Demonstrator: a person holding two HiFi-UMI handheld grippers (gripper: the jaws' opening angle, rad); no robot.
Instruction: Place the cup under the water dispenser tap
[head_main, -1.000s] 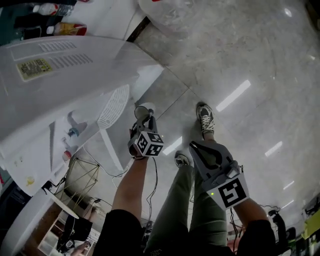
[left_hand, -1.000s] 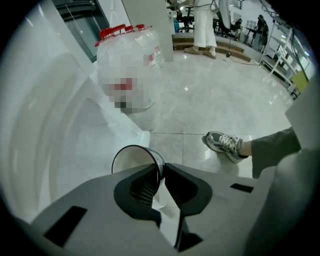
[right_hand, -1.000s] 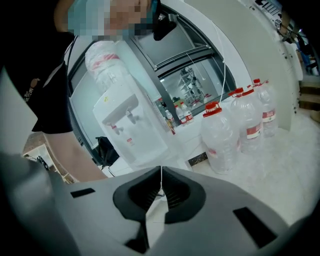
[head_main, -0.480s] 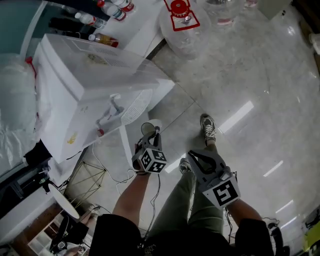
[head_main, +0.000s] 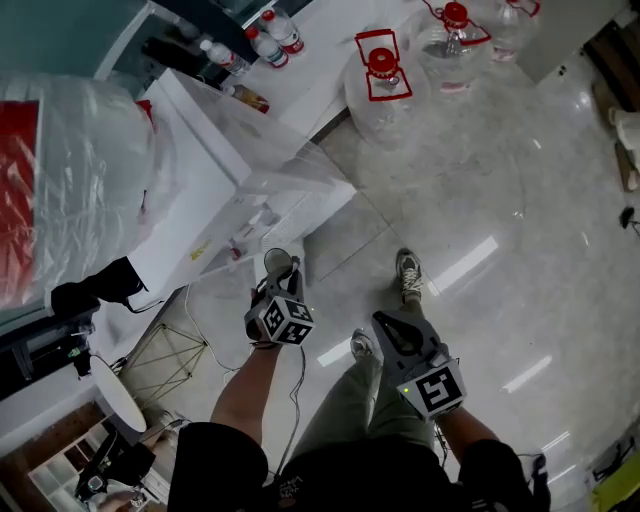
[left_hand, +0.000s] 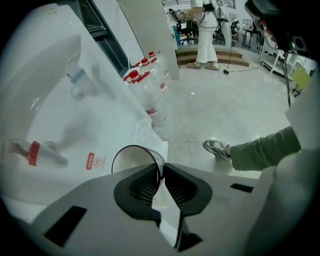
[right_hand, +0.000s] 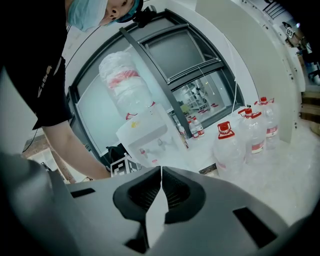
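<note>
My left gripper (head_main: 288, 276) is shut on the wall of a white paper cup (head_main: 277, 262) with a dark rim, pinching its right side. In the left gripper view the jaws (left_hand: 161, 168) clamp the cup (left_hand: 131, 161) just in front of the white water dispenser (left_hand: 75, 125), below its blue tap (left_hand: 77, 78) and red tap (left_hand: 34, 152). From the head view the dispenser (head_main: 215, 175) stands to the upper left, its taps (head_main: 243, 237) close beside the cup. My right gripper (head_main: 382, 322) hangs shut and empty over the floor; its jaws (right_hand: 161, 172) meet with nothing between them.
Several big water jugs with red caps (head_main: 383, 88) stand on the floor behind the dispenser, small bottles (head_main: 271, 32) farther back. The dispenser's slotted drip tray (left_hand: 142, 131) juts out below the taps. My shoes (head_main: 409, 275) are on the tiled floor; a wire rack (head_main: 165, 352) and cables lie at left.
Both grippers have risen, the left one keeping the cup. The dispenser's bottle and the jugs have come into the head view.
</note>
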